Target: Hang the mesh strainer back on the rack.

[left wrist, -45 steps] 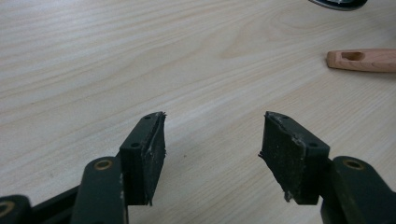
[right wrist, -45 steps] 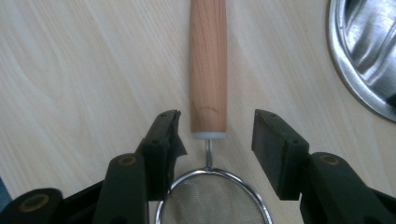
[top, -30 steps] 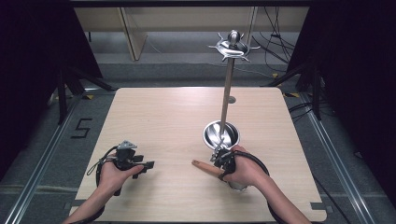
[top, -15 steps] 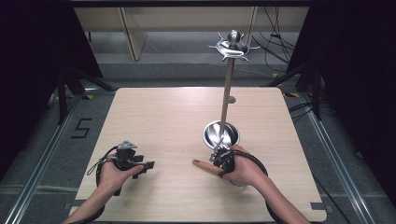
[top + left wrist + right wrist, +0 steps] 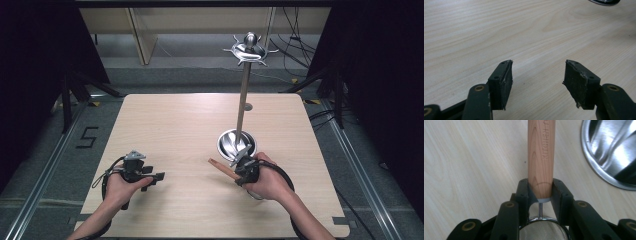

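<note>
right gripper (image 5: 540,192), jaws just closed and now pinching the round light-wood handle of a small wire-mesh strainer (image 5: 540,155), at the handle's end nearest the mesh; the strainer lies just in front of the round polished steel base (image 5: 236,142) of a tall utensil stand with a wooden pole (image 5: 243,102). left gripper (image 5: 537,82) well to the left of the base, jaws spread, nothing between them, over the pale wooden table (image 5: 170,125). risk, as judged: the grip sits at one end of a smooth round handle, so on lifting the handle may roll or pivot between the pads; a swing could strike the base or pole. open room: bare table left of the base; the near edge lies close behind the hands.
</note>
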A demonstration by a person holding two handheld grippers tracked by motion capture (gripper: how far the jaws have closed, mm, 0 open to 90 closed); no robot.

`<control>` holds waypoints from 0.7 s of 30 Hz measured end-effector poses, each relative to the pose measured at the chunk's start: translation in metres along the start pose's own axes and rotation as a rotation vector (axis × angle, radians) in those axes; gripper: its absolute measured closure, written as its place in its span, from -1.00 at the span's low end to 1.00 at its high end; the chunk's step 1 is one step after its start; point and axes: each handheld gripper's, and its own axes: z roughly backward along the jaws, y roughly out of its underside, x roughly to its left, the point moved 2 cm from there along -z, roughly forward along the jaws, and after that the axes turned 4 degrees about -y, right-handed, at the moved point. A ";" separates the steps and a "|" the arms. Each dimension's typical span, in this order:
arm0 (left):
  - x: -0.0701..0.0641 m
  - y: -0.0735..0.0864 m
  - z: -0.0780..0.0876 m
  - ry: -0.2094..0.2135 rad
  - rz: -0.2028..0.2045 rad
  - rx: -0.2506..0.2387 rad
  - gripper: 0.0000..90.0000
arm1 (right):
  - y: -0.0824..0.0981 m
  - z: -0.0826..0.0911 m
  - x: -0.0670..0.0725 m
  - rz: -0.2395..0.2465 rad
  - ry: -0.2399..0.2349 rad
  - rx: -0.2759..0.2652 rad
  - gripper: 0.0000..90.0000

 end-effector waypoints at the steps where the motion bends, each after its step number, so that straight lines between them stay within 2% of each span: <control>1: 0.000 0.000 0.000 0.001 -0.001 0.001 -0.14 | 0.001 0.001 -0.001 0.002 0.004 -0.023 0.56; 6: -0.001 0.000 0.000 -0.014 0.008 -0.004 -0.14 | 0.008 0.010 -0.004 -0.056 0.032 -0.116 0.56; 7: -0.001 0.000 0.000 -0.014 0.009 -0.004 -0.14 | 0.009 0.013 -0.004 -0.076 0.033 -0.125 0.56; 8: -0.001 0.000 0.000 -0.014 0.009 -0.004 -0.14 | 0.009 0.013 -0.004 -0.076 0.033 -0.125 0.56; 9: -0.002 0.000 0.000 -0.015 0.010 -0.006 -0.14 | 0.012 0.015 -0.008 -0.081 0.043 -0.173 0.56; 10: -0.001 0.000 0.000 -0.012 -0.005 0.007 -0.14 | 0.013 0.017 -0.009 -0.099 0.035 -0.181 0.56; 12: -0.001 0.000 0.000 -0.012 0.000 0.003 -0.14 | 0.015 0.019 -0.011 -0.112 0.057 -0.198 0.56; 13: -0.001 0.000 0.000 -0.011 0.000 0.003 -0.14 | 0.016 0.020 -0.010 -0.140 0.052 -0.217 0.56; 15: -0.001 0.000 0.000 -0.011 -0.001 0.004 -0.14 | 0.018 0.022 -0.011 -0.126 0.059 -0.250 0.56; 16: -0.002 0.000 -0.001 -0.014 0.012 -0.005 -0.14 | 0.019 0.024 -0.011 -0.150 0.050 -0.249 0.56; 20: -0.001 0.000 0.000 -0.010 0.000 0.003 -0.14 | 0.023 0.029 -0.012 -0.170 0.068 -0.300 0.56; 21: -0.001 0.000 0.000 -0.010 0.001 0.002 -0.14 | 0.024 0.030 -0.011 -0.190 0.070 -0.318 0.56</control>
